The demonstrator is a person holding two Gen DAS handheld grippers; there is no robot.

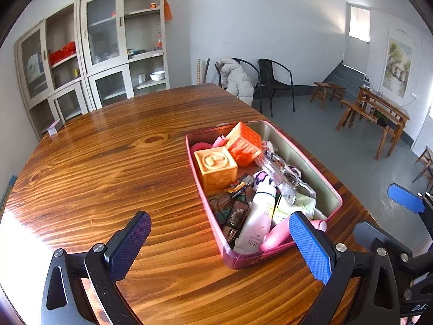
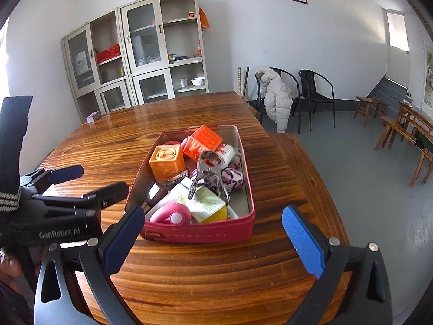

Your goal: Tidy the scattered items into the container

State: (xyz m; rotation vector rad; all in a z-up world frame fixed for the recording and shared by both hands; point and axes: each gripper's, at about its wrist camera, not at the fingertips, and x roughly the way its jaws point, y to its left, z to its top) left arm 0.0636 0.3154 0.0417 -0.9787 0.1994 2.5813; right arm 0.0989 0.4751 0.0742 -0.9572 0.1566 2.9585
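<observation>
A pink rectangular metal tin sits on a glossy wooden table, filled with two orange rubber cubes, a clear plastic clip, white tubes and small packets. The left gripper and right gripper hover near the tin, jaws wide, holding nothing.

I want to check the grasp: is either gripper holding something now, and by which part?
Nothing is held. The left gripper and the right gripper both have open, empty jaws near the red tin.

Both wrist views look down across the table, sharing the container.
</observation>
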